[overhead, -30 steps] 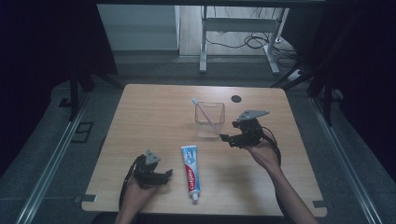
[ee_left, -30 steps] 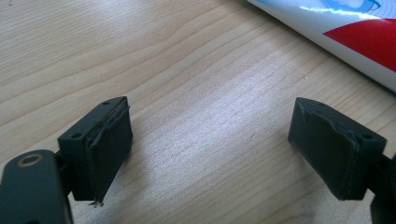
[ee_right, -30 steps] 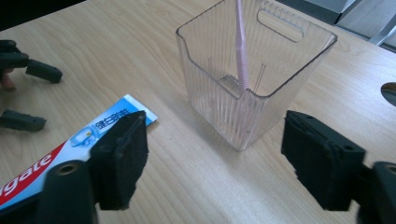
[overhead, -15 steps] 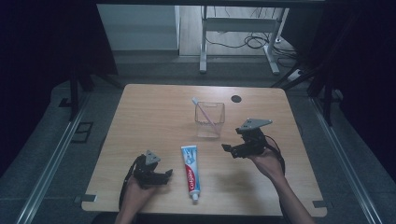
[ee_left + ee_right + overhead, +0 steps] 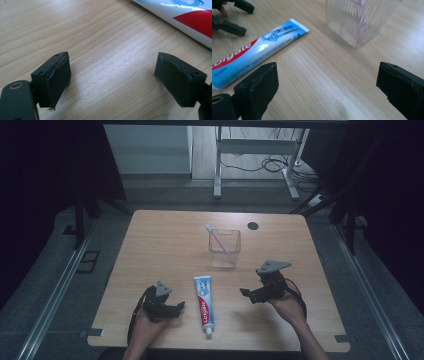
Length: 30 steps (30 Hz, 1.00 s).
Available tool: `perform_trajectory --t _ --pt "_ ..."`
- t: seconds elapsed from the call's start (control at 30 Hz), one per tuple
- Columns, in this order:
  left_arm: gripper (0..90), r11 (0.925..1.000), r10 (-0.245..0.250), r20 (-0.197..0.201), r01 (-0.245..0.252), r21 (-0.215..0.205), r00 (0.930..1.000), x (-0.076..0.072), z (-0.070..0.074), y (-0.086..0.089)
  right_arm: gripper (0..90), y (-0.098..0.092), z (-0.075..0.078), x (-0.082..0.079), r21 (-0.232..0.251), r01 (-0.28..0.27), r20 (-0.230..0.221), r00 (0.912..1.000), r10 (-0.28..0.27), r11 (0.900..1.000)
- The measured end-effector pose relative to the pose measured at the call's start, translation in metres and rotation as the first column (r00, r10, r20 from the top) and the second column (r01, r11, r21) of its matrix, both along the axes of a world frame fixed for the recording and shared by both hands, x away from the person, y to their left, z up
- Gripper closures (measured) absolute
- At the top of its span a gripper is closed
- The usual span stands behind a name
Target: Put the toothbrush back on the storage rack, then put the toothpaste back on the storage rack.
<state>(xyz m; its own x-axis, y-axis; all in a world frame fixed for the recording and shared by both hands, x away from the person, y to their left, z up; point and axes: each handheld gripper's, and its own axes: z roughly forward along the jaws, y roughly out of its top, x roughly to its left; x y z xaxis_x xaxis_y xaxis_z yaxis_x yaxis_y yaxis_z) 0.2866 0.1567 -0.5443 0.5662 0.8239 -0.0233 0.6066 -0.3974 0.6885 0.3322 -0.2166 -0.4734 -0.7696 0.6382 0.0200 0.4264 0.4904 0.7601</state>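
The left gripper (image 5: 179,307) was held low over the table (image 5: 150,250), just left of the toothpaste tube (image 5: 204,305). Its jaws were spread wide, and nothing was held between them. The toothpaste tube was laid flat on the table between the two grippers. Right of the tube, the right gripper (image 5: 245,292) was kept apart from it. Its jaws had just been opened wider, and nothing was gripped. Behind the tube, a clear cup (image 5: 224,248) was stood upright, with a toothbrush (image 5: 218,239) leaned inside.
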Motion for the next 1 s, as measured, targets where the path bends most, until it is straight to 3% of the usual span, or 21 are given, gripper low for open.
perform_trajectory --t 0.3,0.6,1.0 --pt "13.7 1.0 0.003 -0.002 -0.003 -0.002 1.0 0.0 0.0 0.0 4.0 -0.009 -0.018 -0.011 0.004 0.017 -0.011 0.9998 -0.017 1.0" --pt "14.0 1.0 0.0 0.001 0.0 -0.006 1.0 -0.001 0.0 0.0 4.2 -0.017 -0.038 -0.018 -0.023 0.027 -0.023 0.9994 -0.028 0.999" --pt "14.7 0.9987 -0.046 -0.018 0.046 -0.02 0.9988 -0.005 0.002 -0.005 4.7 -0.026 -0.056 -0.022 -0.046 0.046 -0.041 0.998 -0.048 0.998"
